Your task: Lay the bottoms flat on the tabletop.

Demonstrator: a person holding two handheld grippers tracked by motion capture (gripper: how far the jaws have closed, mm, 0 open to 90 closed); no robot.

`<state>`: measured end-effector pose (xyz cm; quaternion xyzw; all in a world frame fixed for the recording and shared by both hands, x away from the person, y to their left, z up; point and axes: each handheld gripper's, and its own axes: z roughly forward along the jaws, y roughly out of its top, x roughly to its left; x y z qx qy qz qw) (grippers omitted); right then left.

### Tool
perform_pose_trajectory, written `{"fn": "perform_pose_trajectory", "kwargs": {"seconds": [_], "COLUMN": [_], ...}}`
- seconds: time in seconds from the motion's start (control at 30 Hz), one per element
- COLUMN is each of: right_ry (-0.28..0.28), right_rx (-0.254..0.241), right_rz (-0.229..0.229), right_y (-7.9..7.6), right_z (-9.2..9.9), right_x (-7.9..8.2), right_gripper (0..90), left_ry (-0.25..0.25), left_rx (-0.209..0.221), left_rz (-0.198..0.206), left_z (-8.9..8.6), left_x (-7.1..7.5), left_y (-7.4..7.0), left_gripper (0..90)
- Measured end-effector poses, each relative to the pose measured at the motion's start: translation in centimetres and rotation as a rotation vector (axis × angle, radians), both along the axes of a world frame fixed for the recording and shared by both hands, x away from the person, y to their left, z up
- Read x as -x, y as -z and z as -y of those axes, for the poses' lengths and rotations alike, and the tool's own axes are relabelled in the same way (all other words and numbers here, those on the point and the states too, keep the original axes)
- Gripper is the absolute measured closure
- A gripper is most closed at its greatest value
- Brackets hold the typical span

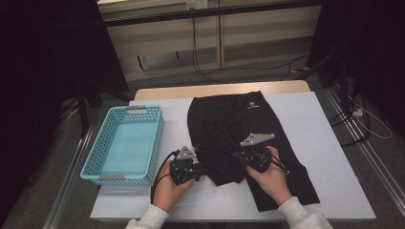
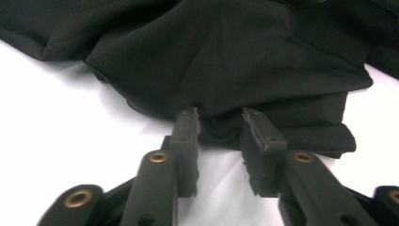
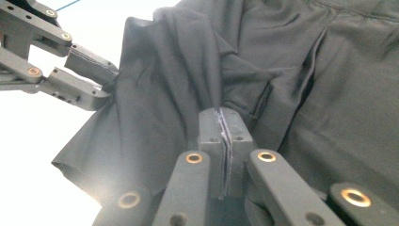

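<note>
We see black shorts (image 1: 239, 129) spread on the white table (image 1: 329, 143), right of the blue basket (image 1: 125, 143). Small white logo near the waistband, too tiny to read. Left gripper (image 2: 220, 123): jaws apart w/ a fabric fold between, pads not pressing. Right gripper (image 3: 221, 123): jaws pressed together, pinching the cloth; pinched bit is hidden btw the pads.

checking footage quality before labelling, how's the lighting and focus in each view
High view: dim and soft, dark room edges, the black shorts lose fold detail, the white table is evenly lit. Left gripper view: table blown out white, near jaws slightly blurred. Right gripper view: cloth folds readable, top left corner washed out behind the left gripper.
</note>
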<state>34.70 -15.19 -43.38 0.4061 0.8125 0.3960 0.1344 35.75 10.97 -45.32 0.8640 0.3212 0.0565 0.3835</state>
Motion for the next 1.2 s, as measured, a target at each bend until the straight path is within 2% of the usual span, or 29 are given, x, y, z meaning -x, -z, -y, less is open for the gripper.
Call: {"fn": "perform_pose_trajectory", "kwargs": {"seconds": [0.1, 0.17, 0.2, 0.33, 0.4, 0.5, 0.6, 0.7, 0.8, 1.03, 1.13, 1.2], "right_ry": [-0.002, -0.004, -0.006, -0.004, -0.002, 0.002, 0.002, 0.002, -0.011, -0.085, -0.108, -0.123], "right_rx": [-0.004, -0.007, -0.007, -0.012, -0.013, -0.030, -0.038, -0.042, -0.050, -0.049, -0.058, -0.058], "right_rz": [0.006, 0.006, 0.006, 0.007, 0.010, 0.011, 0.005, 0.009, 0.007, -0.015, -0.021, -0.023], "right_y": [0.0, 0.0, 0.0, 0.0, 0.0, 0.0, 0.0, -0.1, -0.3, -0.3, -0.6, -0.7], "right_z": [-0.1, 0.0, 0.0, 0.0, 0.1, 0.2, 0.2, 0.2, 0.0, -0.9, -1.1, -1.3], "right_x": [0.0, 0.1, 0.1, 0.2, 0.3, 0.3, 0.5, 0.7, 0.9, 1.7, 2.0, 2.1], "right_gripper": [88.9, 88.9, 88.9, 88.8, 88.5, 88.4, 88.1, 87.8, 87.7, 87.1, 87.9, 87.9], "left_ry": [0.018, 0.034, 0.035, 0.043, 0.044, 0.034, 0.039, 0.012, 0.008, -0.009, -0.002, -0.004], "left_rx": [0.007, 0.022, 0.019, 0.011, 0.016, 0.018, 0.026, 0.052, 0.067, 0.081, 0.075, 0.079], "left_rz": [-0.003, -0.023, -0.016, -0.012, -0.026, -0.069, -0.081, -0.077, -0.080, -0.113, -0.138, -0.134], "left_z": [0.0, 0.1, 0.2, 0.4, 0.3, -0.2, -1.0, -2.3, -3.4, -4.7, -4.7, -4.5], "left_x": [-0.1, -0.2, -0.2, -0.1, -0.1, 0.0, 0.4, 0.8, 1.3, 2.6, 2.7, 2.6], "left_y": [0.1, 0.1, 0.1, 0.0, -0.1, -0.3, -1.2, -2.4, -3.0, -2.7, -2.2, -2.0], "left_gripper": [77.1, 86.7, 88.4, 89.9, 90.0, 90.0, 90.0, 90.0, 90.0, 90.0, 90.0, 90.0]}}
